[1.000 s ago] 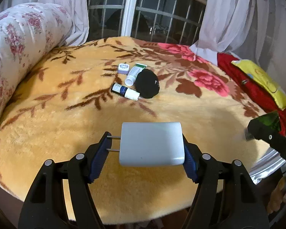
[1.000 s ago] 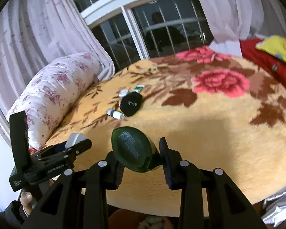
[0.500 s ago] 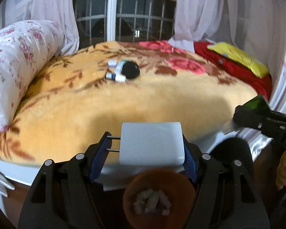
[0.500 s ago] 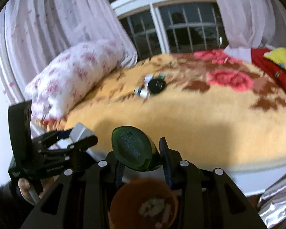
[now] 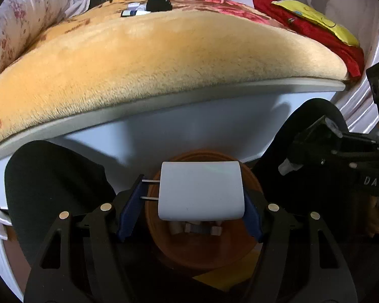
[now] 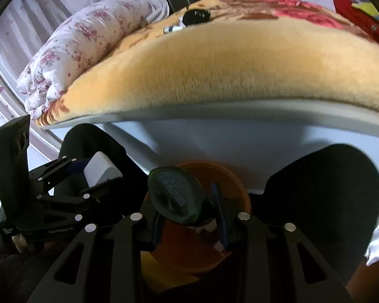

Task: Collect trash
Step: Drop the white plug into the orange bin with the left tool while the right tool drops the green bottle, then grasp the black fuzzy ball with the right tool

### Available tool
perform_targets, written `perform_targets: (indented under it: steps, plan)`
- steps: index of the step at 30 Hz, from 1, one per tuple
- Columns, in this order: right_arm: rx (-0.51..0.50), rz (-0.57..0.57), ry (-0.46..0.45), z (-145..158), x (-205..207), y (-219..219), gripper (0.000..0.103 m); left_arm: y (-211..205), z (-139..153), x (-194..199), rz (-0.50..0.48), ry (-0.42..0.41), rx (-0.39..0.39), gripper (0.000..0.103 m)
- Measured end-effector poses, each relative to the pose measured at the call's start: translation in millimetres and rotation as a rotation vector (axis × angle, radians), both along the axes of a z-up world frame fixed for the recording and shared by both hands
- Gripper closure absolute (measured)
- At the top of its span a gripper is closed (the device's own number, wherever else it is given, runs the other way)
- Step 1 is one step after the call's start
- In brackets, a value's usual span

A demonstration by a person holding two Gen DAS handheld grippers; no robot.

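My left gripper (image 5: 188,209) is shut on a white plug-in charger (image 5: 200,192) with two metal prongs, held just above an orange bin (image 5: 214,250) on the floor. The bin holds several small scraps. My right gripper (image 6: 188,212) is shut on a dark green bottle (image 6: 176,197), bottom toward the camera, above the same orange bin (image 6: 230,179). The left gripper with the charger shows at the left of the right wrist view (image 6: 101,169). The right gripper shows at the right of the left wrist view (image 5: 313,149).
The bed with an orange floral blanket (image 5: 164,55) rises beyond a white bed frame (image 5: 189,131). A black round object (image 5: 160,3) and small tubes (image 5: 132,12) lie far back on it. A floral pillow (image 6: 88,40) lies left, red and yellow bedding (image 5: 313,27) right. My dark-clad knees (image 5: 53,181) flank the bin.
Both grippers have dropped from above the bed to below its edge, over the orange bin. Each still holds its item.
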State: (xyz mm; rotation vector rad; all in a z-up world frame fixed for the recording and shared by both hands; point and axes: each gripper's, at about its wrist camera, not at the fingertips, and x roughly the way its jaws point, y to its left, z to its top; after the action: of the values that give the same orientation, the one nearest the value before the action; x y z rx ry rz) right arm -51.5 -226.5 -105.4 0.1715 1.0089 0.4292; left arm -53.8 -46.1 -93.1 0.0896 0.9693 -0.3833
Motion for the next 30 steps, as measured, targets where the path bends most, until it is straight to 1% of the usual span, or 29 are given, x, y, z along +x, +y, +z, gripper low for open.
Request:
perform_targets:
  steps: [10,12,13,14,16,19,23,25,27,30]
  plan:
    - [-0.018,0.007,0.041,-10.9,4.3,4.4,0.069,9.3,-14.3,8.4,0.029,0.064,-0.010,0.037]
    - [-0.022,0.004,0.054,-13.7,5.3,4.1,0.068,9.8,-16.5,8.5,0.031,0.074,-0.007,0.036]
    - [-0.023,-0.003,0.061,-15.3,6.0,3.2,0.059,9.9,-18.3,9.4,0.035,0.085,0.001,0.035]
    - [-0.023,-0.010,0.064,-15.7,7.3,4.7,0.044,9.4,-19.2,10.1,0.037,0.092,0.008,0.029]
    - [-0.015,-0.017,0.051,-13.3,5.8,2.8,0.043,6.6,-20.3,10.8,0.046,0.093,0.024,0.023]
    - [-0.018,-0.030,0.027,-7.8,2.5,-1.0,0.042,5.5,-20.4,10.1,0.045,0.087,0.030,0.023]
    - [0.004,-0.055,0.006,2.9,0.2,-8.8,0.041,5.1,-15.3,8.4,0.047,0.070,0.033,0.022]
    - [0.034,-0.067,-0.004,14.6,1.2,-15.5,0.041,8.6,-7.5,7.0,0.052,0.048,0.025,0.022]
    - [0.056,-0.069,-0.021,28.3,5.5,-21.6,0.040,13.2,4.1,6.6,0.054,0.015,0.012,0.022]
    - [0.055,-0.061,-0.069,55.7,19.4,-26.4,0.035,20.5,31.5,10.3,0.064,-0.060,-0.001,0.022]
